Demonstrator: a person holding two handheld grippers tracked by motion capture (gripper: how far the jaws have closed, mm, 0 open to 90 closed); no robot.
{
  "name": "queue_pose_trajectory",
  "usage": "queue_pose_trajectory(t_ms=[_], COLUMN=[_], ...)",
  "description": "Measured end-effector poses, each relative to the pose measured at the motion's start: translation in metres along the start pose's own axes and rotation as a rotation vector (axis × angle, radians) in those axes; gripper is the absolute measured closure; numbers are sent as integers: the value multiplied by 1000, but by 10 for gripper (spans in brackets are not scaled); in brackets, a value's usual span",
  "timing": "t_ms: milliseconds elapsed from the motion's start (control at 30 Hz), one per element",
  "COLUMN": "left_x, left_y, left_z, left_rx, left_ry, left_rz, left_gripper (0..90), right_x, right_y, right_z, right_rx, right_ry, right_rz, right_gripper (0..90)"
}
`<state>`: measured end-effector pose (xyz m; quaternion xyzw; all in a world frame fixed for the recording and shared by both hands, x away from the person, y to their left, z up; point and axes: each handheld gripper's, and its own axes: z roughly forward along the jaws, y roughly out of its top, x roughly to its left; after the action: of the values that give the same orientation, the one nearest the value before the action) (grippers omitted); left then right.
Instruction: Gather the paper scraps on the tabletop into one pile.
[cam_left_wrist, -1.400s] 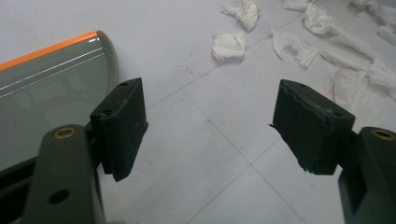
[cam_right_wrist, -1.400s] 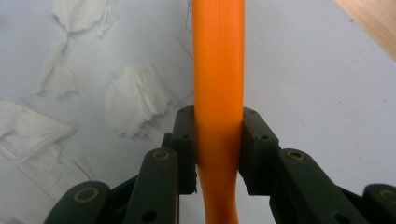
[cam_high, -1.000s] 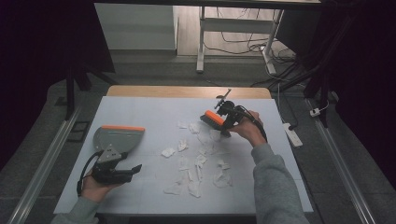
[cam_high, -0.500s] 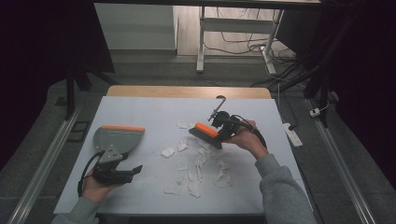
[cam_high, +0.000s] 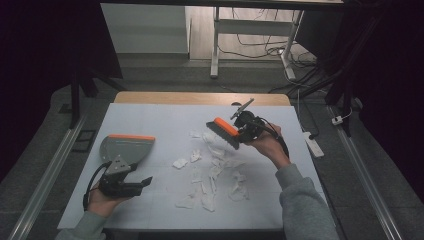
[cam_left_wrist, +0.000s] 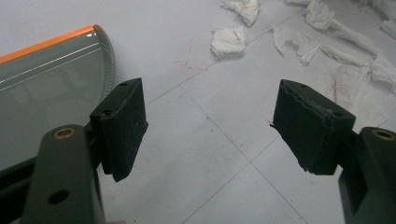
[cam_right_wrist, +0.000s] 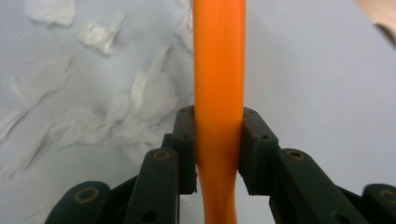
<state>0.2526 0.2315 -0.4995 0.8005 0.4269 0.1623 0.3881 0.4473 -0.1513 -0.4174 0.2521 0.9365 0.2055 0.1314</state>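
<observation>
My right gripper is shut on an orange-backed hand brush, held just over the far scraps of torn white paper scattered across the middle of the table. In the right gripper view the orange brush handle runs up between the jaws of the right gripper, with paper scraps to its left. A grey dustpan with an orange lip lies at the left. My left gripper rests near the front left, open and holding nothing. The left gripper view shows the dustpan beside the left jaw of the left gripper.
The white table top has a wooden strip along its far edge. Dark floor with cables and a white desk frame lie beyond. A white power strip sits off the right edge.
The right gripper has carried the brush leftward and toward the person, over the far paper scraps. The left gripper and dustpan have stayed put.
</observation>
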Motion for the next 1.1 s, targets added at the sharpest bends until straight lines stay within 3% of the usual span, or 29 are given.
queue_pose_trajectory(t_ms=[167, 300, 367, 533, 667, 700, 833, 1100], left_x=[0, 0, 0, 1, 1, 1, 0, 0], left_y=[0, 0, 0, 0, -1, -1, 0, 0], left_z=[0, 0, 0, 0, 0, 0, 0, 0], left_rx=[1, 1, 0, -1, -1, 2, 1, 4], left_ry=[0, -1, -4, -7, -9, -9, -9, -9], left_rz=[1, 2, 6, 5, 6, 8, 11, 12], left_gripper=[264, 264, 264, 265, 265, 265, 265, 265], right_x=[-5, -7, -8, -9, -5, -1, 13, 37], right_y=[15, 28, 41, 53, 53, 54, 54, 36], right_z=[9, 21, 34, 55, 62, 63, 61, 48], right_rx=[-11, 12, 40, 115, 142, 138, 174, 162], right_ry=[-37, -50, -58, -66, -34, -7, 17, 99], right_rz=[7, 1, -1, -42, -64, -77, -126, -202], right_gripper=[704, 704, 704, 704, 705, 705, 705, 706])
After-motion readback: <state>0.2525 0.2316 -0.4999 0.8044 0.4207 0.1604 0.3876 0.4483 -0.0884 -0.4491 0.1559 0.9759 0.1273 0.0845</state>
